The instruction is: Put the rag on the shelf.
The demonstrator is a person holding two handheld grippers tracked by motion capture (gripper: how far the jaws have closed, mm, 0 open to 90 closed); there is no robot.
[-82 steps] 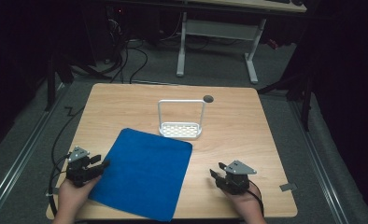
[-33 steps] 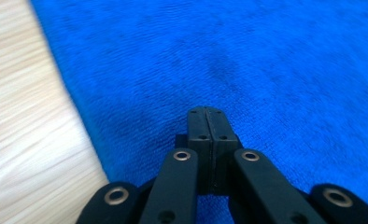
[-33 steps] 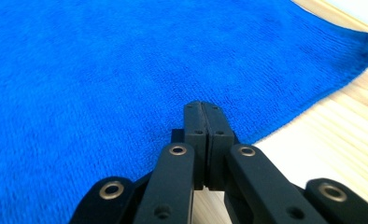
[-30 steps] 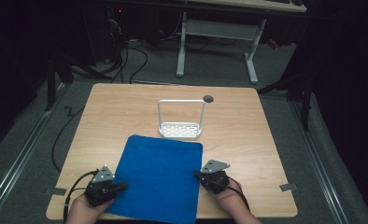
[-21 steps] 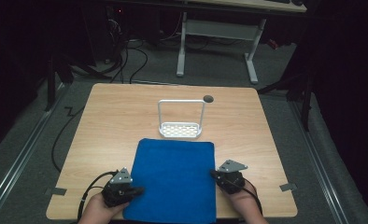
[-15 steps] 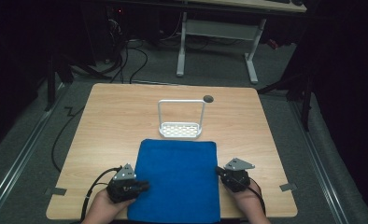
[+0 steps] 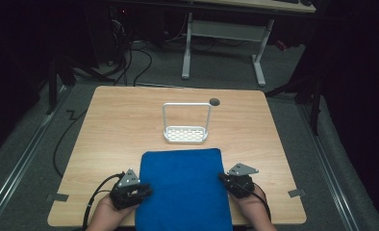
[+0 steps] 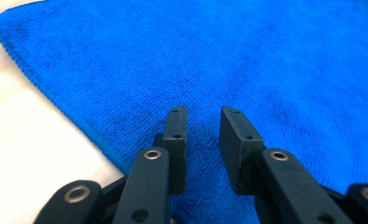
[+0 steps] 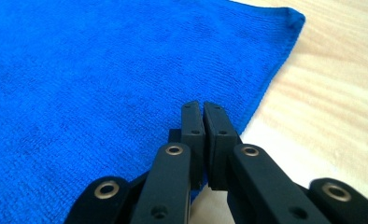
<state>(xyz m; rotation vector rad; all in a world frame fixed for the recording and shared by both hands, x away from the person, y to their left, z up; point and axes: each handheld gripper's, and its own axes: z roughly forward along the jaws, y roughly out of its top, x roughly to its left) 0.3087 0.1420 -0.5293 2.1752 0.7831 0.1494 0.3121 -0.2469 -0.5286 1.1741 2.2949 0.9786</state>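
I read the work as squaring up and laying out the blue terry cloth (image 7: 183, 187), and from here most of it looks done. The light wooden bench (image 7: 120, 125) carries the cloth flat on its near half, just in front of the white wire rack with its perforated tray (image 7: 186, 126), edges running roughly parallel to the rack and its near end reaching the bench's front edge. I see no folds or bunching, so the straightening seems finished; what remains, I judge, is letting go completely, or folding it if that is the aim.

My left tongs (image 8: 203, 135) sit over the cloth's left edge, well nearer me than the rack. Their jaws have just been opening and now stand spread with a clear gap, the pads not pressing the fabric that lies beneath them.

My right tongs (image 9: 203, 126) rest at the cloth's right edge, jaws pressed almost together; whether they pinch the hem I cannot tell.
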